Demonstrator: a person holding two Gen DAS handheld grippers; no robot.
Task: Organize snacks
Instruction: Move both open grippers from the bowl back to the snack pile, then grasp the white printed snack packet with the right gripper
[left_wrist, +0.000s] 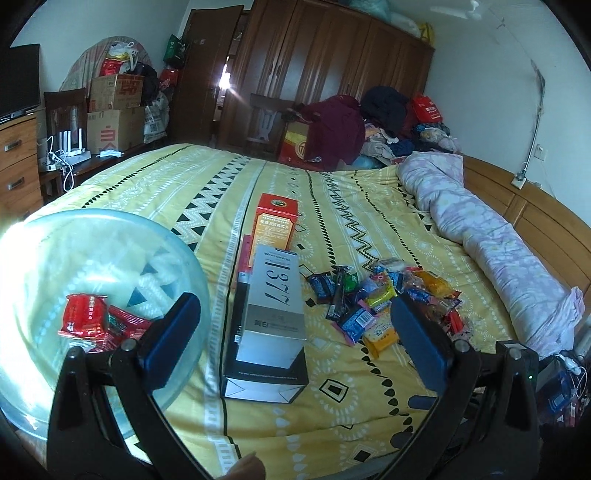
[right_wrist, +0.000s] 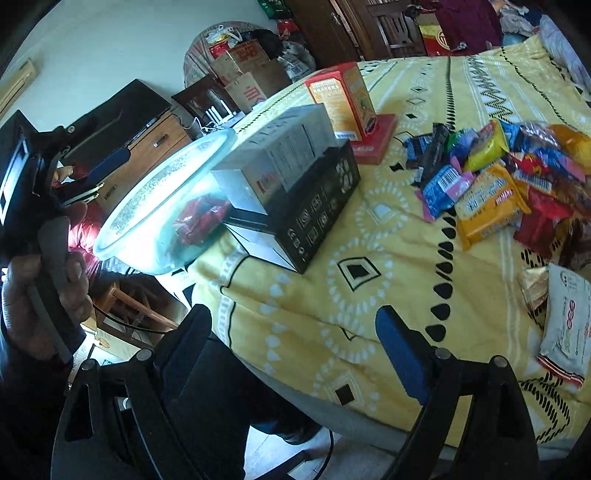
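While both tools stand spread with nothing between their pads, the left tool (left_wrist: 295, 325) hangs over the near edge of the bed (left_wrist: 207, 184), framing a grey box (left_wrist: 273, 306) stacked on a black box (left_wrist: 264, 369). Left of those boxes a clear bowl (left_wrist: 44, 251) holds 2 red snack packets (left_wrist: 88, 319), while the loose snack pile (right_wrist: 509, 177) lies right of them on the yellow bedspread. Beyond the grey box stands an orange box (right_wrist: 343, 99), and the right tool (right_wrist: 295, 339) hovers above the bed's corner, apart from the pile.
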